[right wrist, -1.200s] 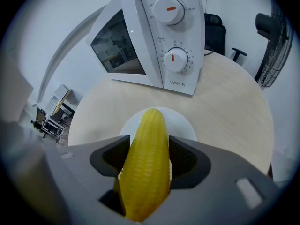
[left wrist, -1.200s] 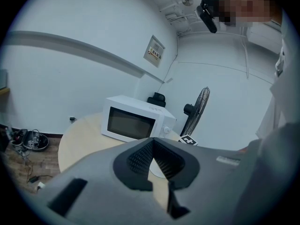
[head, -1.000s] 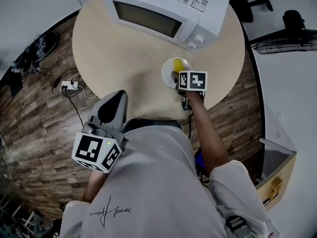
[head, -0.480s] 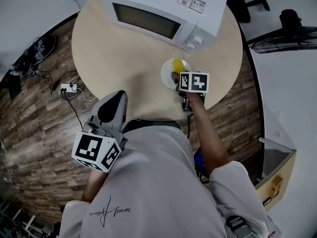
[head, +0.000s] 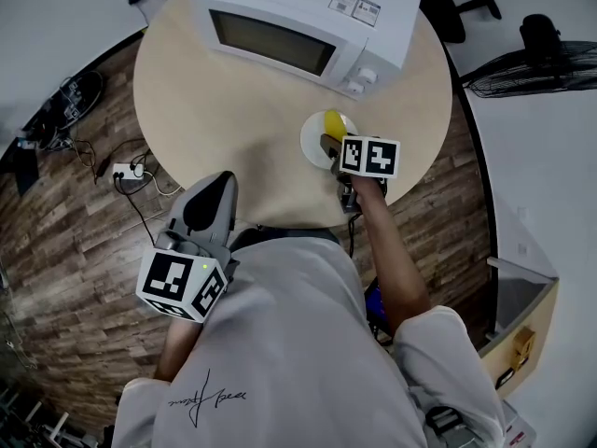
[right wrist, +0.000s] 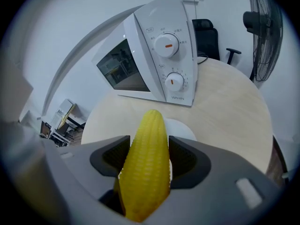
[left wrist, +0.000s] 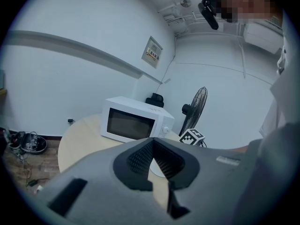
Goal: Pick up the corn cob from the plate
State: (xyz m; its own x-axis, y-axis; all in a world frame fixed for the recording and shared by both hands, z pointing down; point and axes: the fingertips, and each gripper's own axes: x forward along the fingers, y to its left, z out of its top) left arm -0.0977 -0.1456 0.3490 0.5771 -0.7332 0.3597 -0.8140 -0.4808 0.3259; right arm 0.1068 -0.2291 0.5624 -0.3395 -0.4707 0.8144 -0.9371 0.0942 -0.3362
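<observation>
The yellow corn cob [right wrist: 145,163] stands lengthwise between the jaws of my right gripper [right wrist: 146,153], which is shut on it. Its tip points towards the microwave. In the head view the right gripper [head: 328,143] hovers over the near side of the white plate [head: 312,138], and the corn cob [head: 332,119] shows yellow just past the marker cube. Part of the plate [right wrist: 185,128] shows behind the cob. My left gripper [head: 213,187] hangs close to the person's body at the table's near edge. The left gripper [left wrist: 153,142] is shut, with its pads meeting and nothing between them.
A white microwave [head: 298,26] with its door closed stands at the back of the round wooden table [head: 233,110]. A floor fan [head: 532,73] stands to the right. A power strip with cables [head: 126,166] lies on the wooden floor at the left.
My right gripper has drifted slightly to the right with the corn cob in it. The left gripper has stayed where it was.
</observation>
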